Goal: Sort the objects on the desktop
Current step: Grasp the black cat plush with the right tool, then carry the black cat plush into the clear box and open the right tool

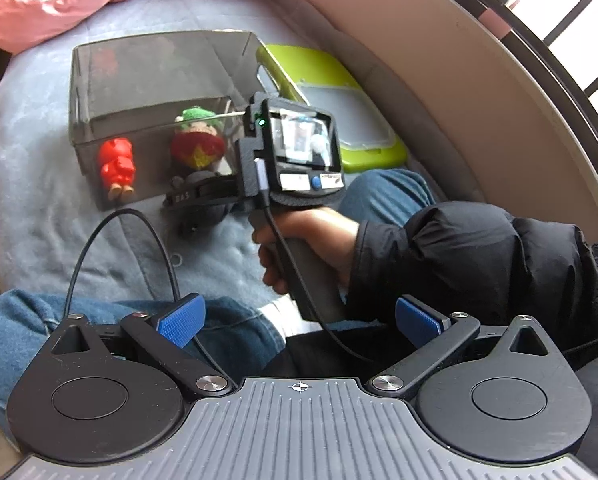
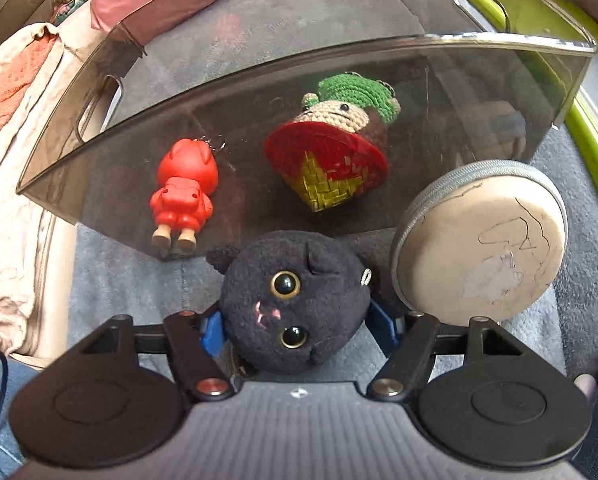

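The right tongs (image 2: 295,330) are clamped on a black plush cat (image 2: 295,300), held just outside the near wall of the smoky box (image 2: 259,80) on the blue bed (image 2: 119,272). A red figure (image 2: 183,192) and a crochet doll (image 2: 339,140) already lie inside. The left tongs (image 1: 299,320) hang spread apart with nothing between them. The cat is soft (it could squirm loose), and it sits below the box rim, so pushing forward would shove the wall or knock the round pouch (image 2: 483,240) alongside.
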